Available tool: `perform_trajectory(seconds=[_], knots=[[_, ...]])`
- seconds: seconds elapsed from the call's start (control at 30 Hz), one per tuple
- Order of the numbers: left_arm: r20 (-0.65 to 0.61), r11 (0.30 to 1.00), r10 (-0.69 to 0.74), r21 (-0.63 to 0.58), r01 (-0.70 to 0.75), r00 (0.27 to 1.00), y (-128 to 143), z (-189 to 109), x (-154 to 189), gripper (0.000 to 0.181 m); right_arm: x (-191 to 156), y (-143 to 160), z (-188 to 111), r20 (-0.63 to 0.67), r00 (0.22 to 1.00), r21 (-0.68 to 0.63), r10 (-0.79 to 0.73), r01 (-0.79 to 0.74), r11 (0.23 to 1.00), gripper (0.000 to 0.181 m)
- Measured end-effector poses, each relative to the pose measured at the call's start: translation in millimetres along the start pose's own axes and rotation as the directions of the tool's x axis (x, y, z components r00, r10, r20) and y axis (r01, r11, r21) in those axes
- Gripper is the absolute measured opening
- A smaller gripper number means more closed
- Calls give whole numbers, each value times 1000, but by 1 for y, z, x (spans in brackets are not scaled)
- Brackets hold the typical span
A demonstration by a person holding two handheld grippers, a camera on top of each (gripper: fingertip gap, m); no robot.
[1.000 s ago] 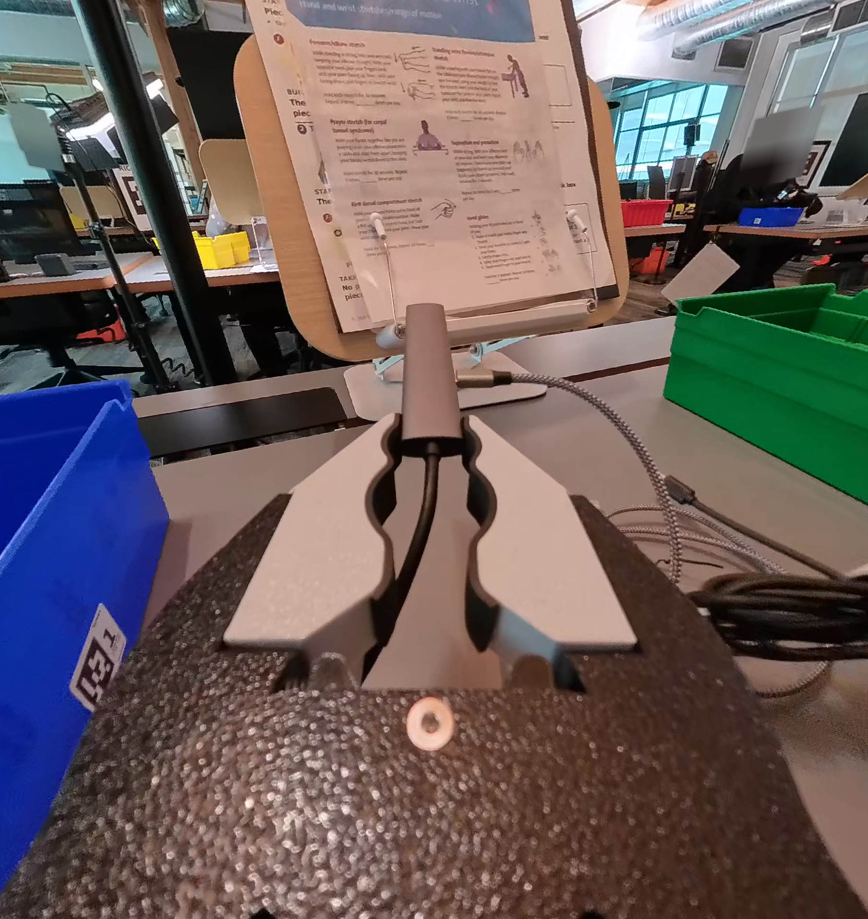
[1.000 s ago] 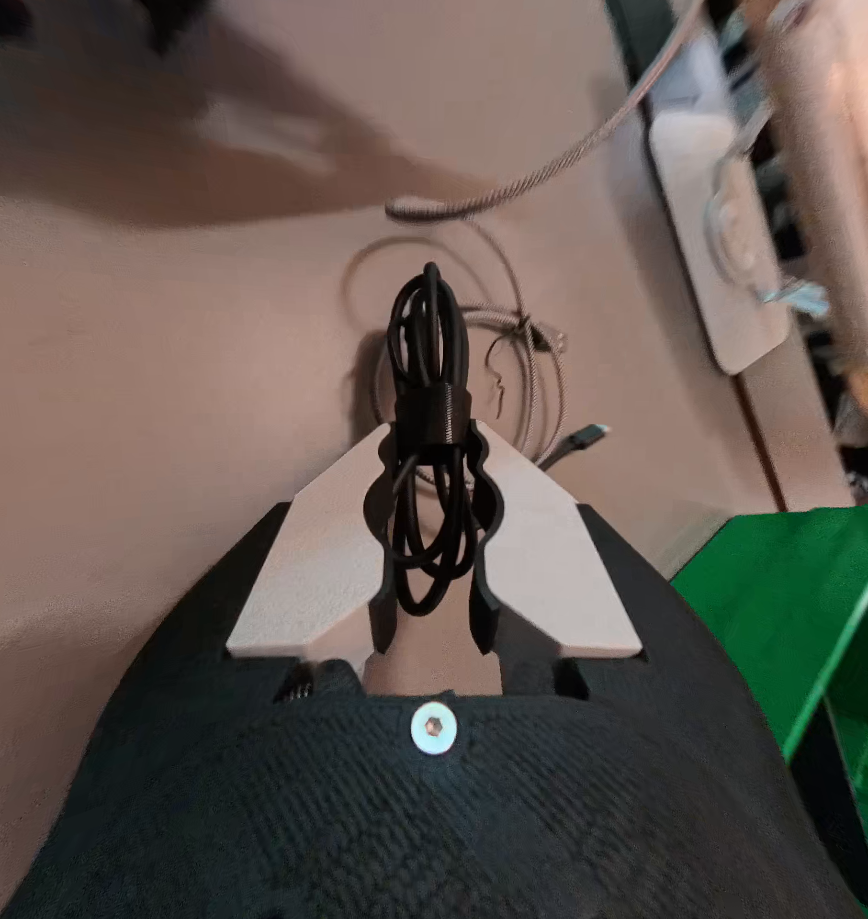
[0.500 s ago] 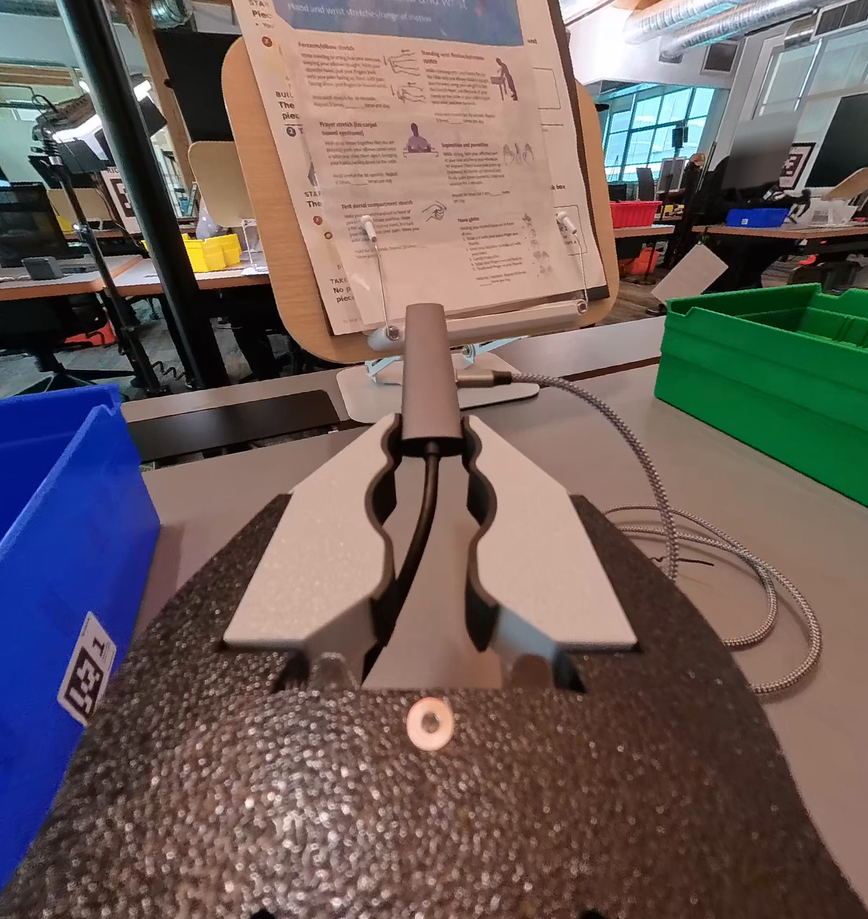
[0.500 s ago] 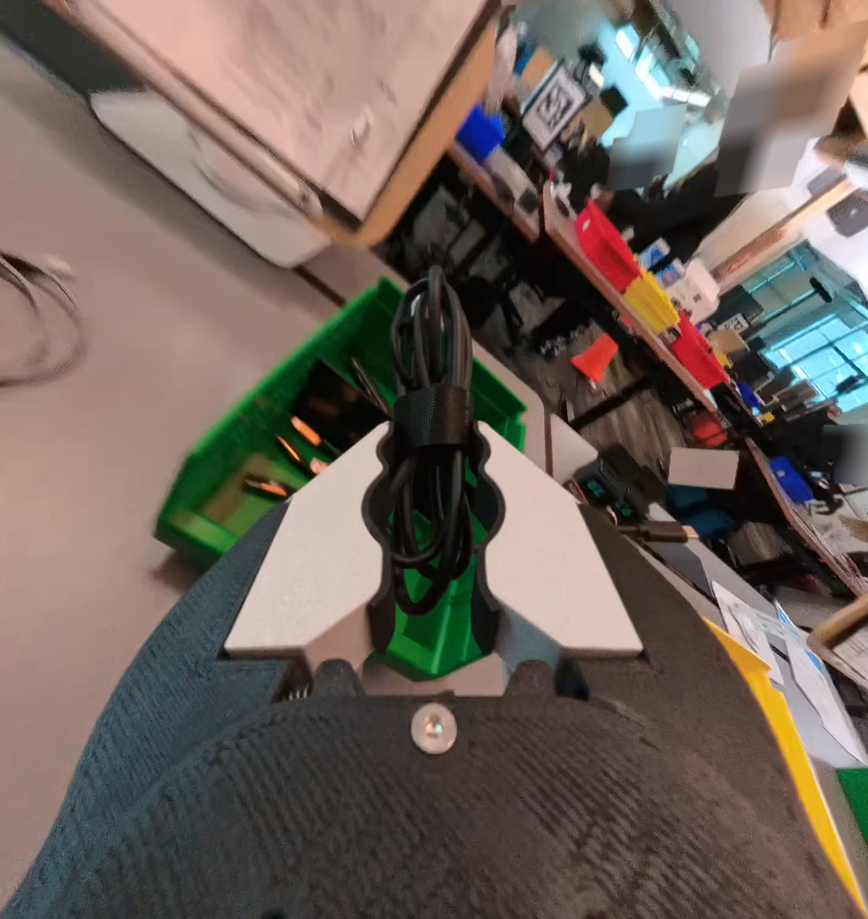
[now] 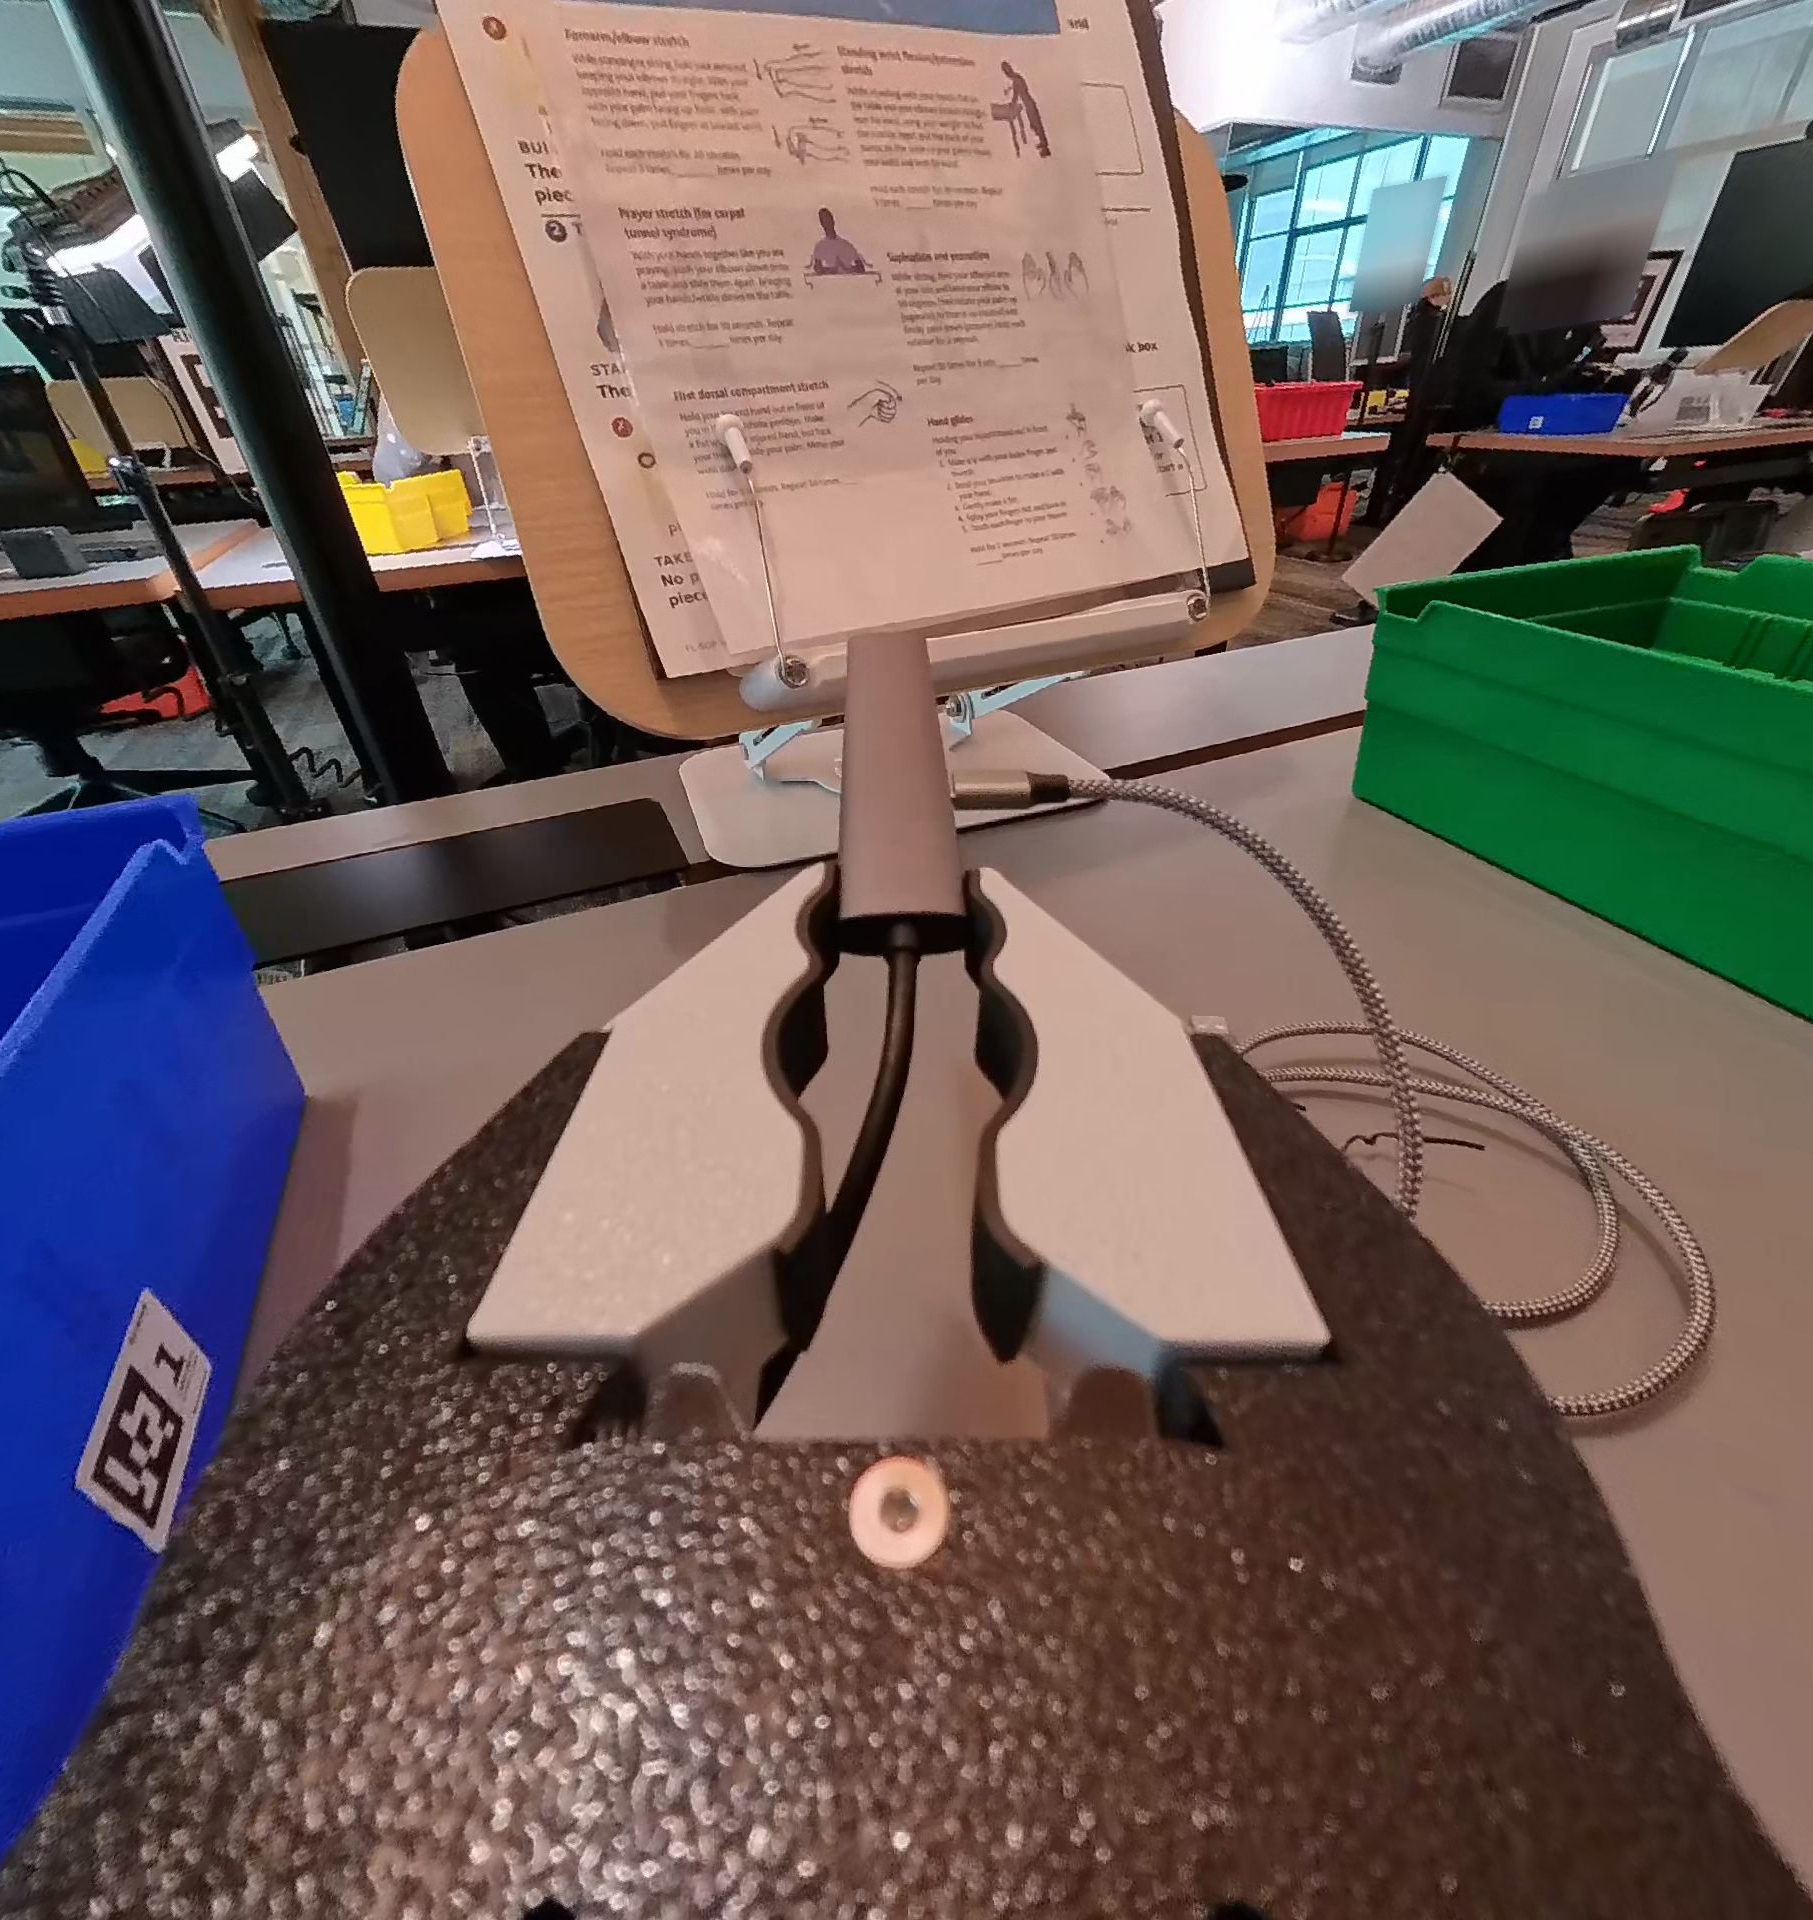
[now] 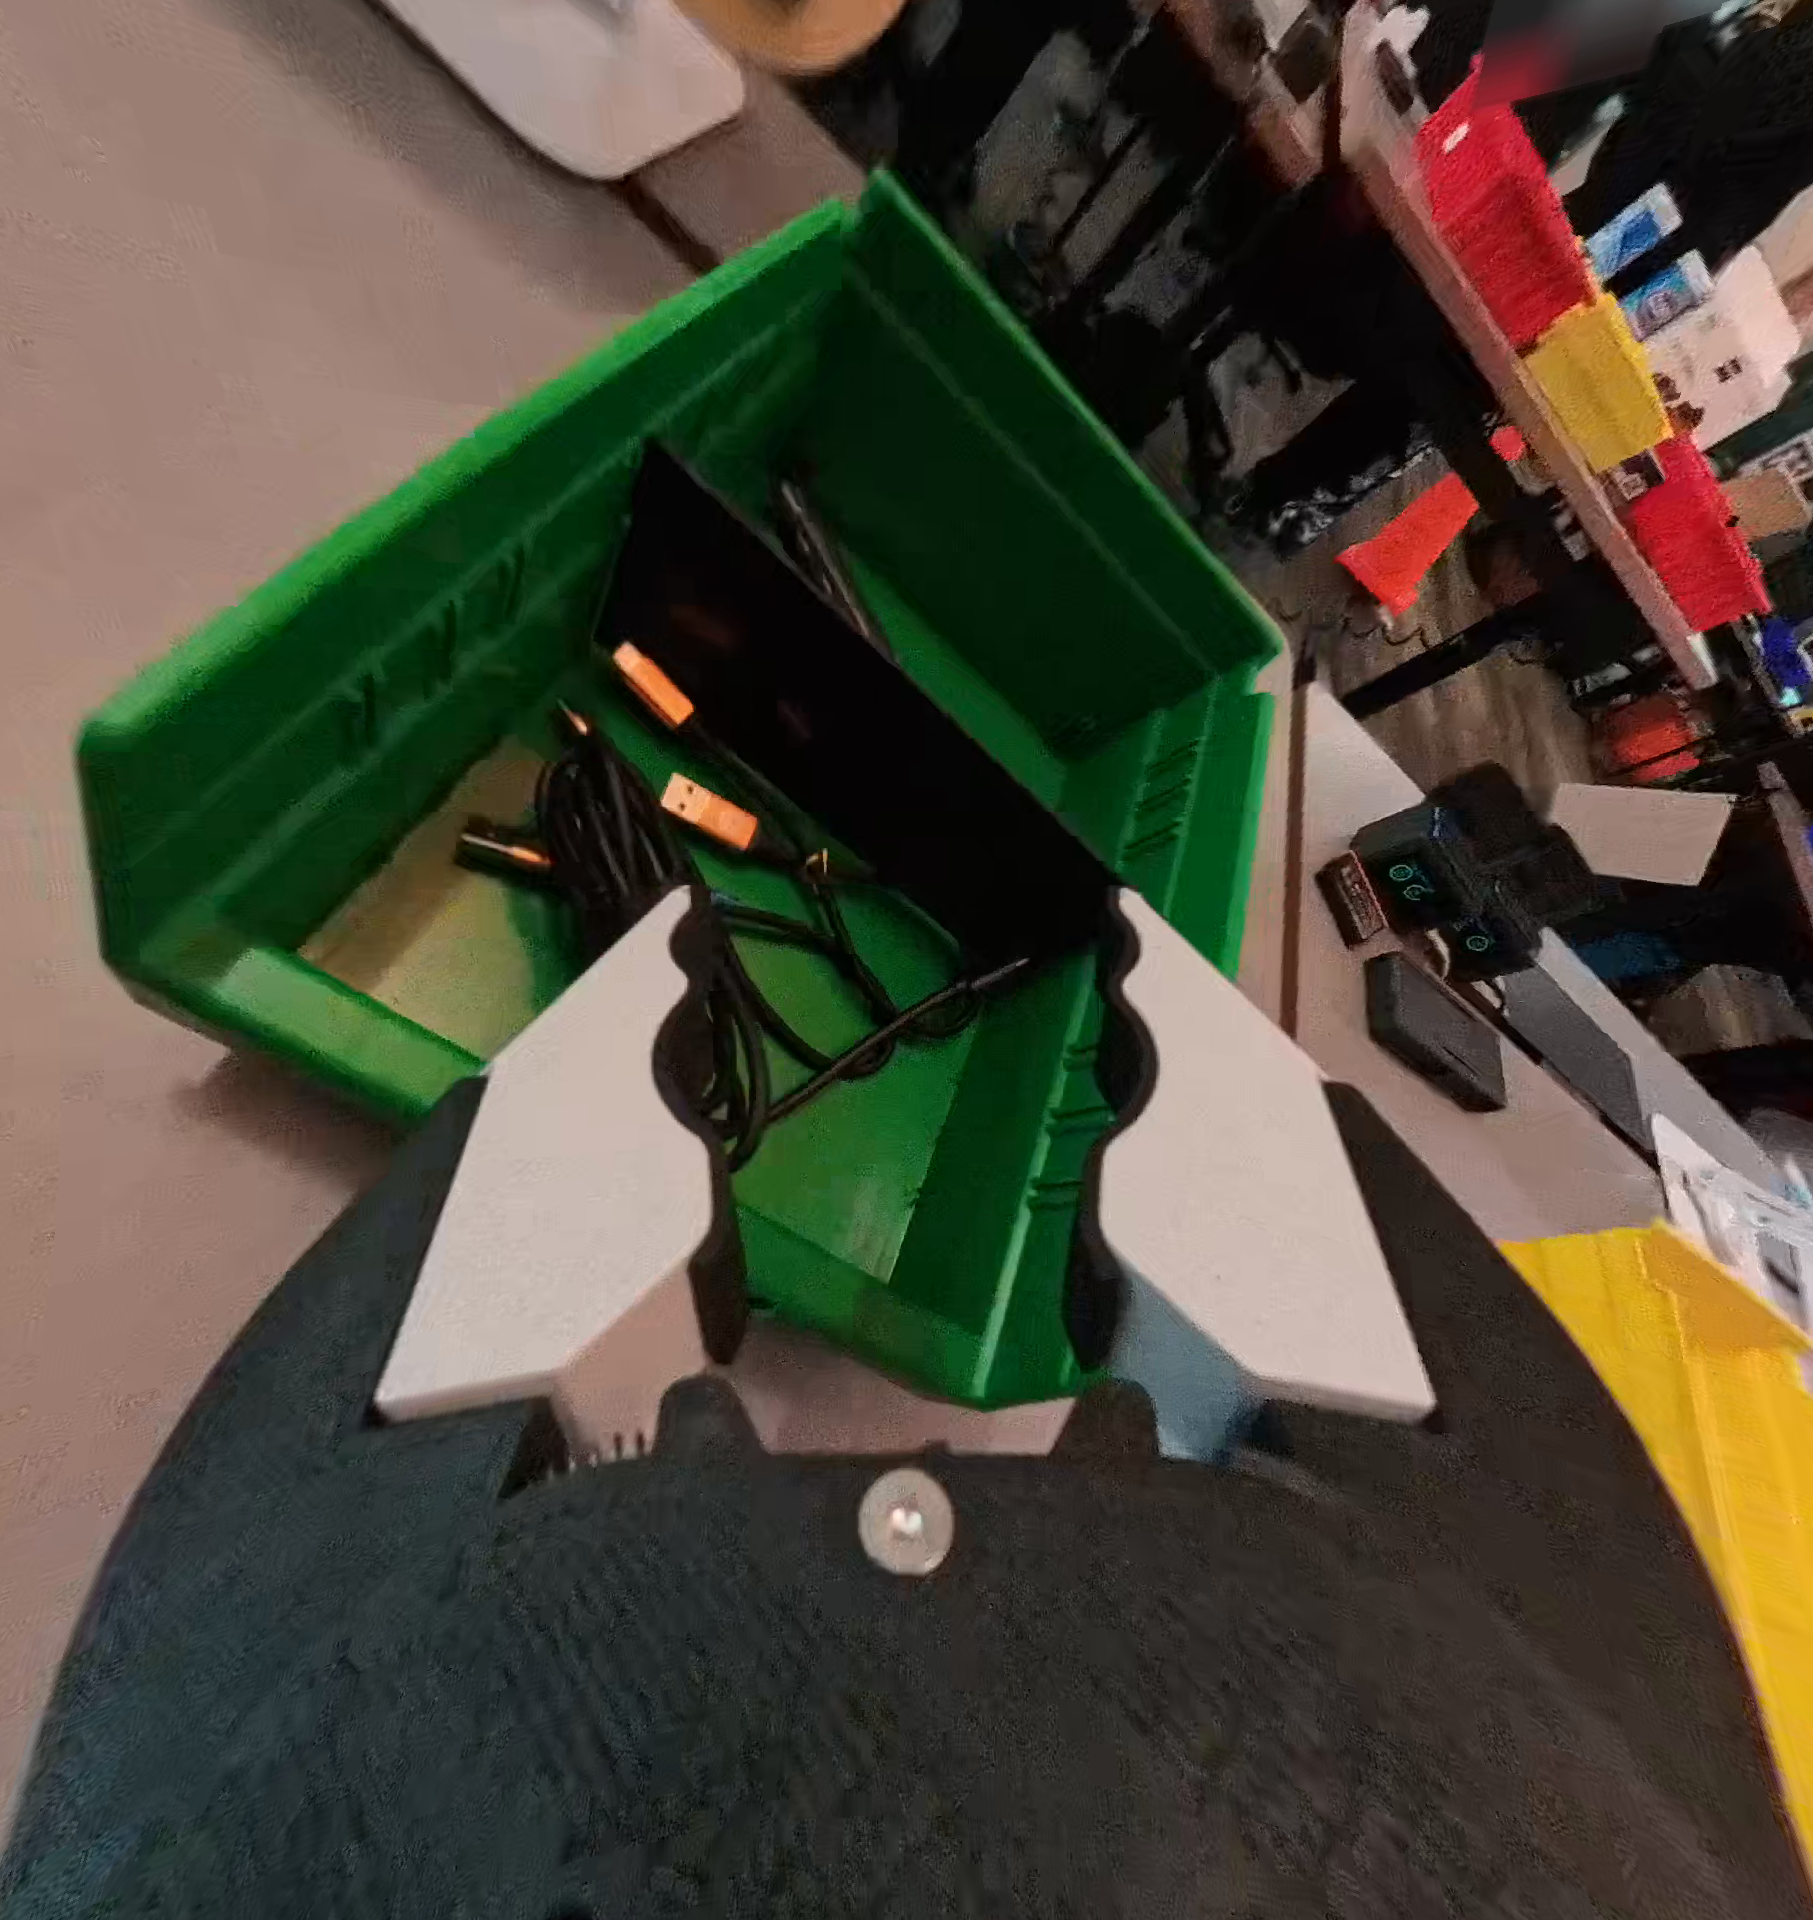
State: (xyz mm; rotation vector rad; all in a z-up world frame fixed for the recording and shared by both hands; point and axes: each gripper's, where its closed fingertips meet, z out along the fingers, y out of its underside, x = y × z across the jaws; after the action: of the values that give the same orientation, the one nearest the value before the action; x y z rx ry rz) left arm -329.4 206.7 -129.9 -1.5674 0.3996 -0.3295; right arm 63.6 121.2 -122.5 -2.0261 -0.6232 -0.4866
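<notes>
My left gripper (image 5: 900, 883) is shut on a slim grey adapter (image 5: 894, 774) that points forward above the table. The adapter's black tail cable (image 5: 881, 1101) runs back between the jaws. A braided grey cable (image 5: 1401, 1049) is plugged into the adapter's right side and loops on the table. My right gripper (image 6: 902, 914) is open and empty, over the green bin (image 6: 382, 665). A black cable bundle (image 6: 720, 1039) lies in the bin's near compartment, close by my left finger, beside cables with orange plugs (image 6: 710, 810).
A blue bin (image 5: 81, 1122) stands at the left. The green bin (image 5: 1608, 727) is at the right in the left wrist view. A paper stand (image 5: 850, 343) stands behind the adapter. A black divider (image 6: 840, 717) splits the green bin. A yellow bin (image 6: 1712, 1475) and small black devices (image 6: 1432, 904) are on the right.
My right gripper swung from the table to above the green bin, then opened and let go of the black cable bundle. My left gripper kept its hold on the adapter.
</notes>
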Motion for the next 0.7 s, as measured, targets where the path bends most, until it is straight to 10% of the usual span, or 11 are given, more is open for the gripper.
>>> perform_trajectory(seconds=[0.17,0.37,0.7], knots=[[-15,1000,9,-5,-9,1000,1,1,4,21,9,-13,-27,-13,983,103,181,-179,978,69],[-129,998,67,14,-66,989,-2,1,28,21,-131,-140,-72,544,835,471,79,-382,795,68],[-280,996,87,31,-82,956,-7,-3,60,21,-231,-215,9,562,826,620,-43,-386,683,47]])
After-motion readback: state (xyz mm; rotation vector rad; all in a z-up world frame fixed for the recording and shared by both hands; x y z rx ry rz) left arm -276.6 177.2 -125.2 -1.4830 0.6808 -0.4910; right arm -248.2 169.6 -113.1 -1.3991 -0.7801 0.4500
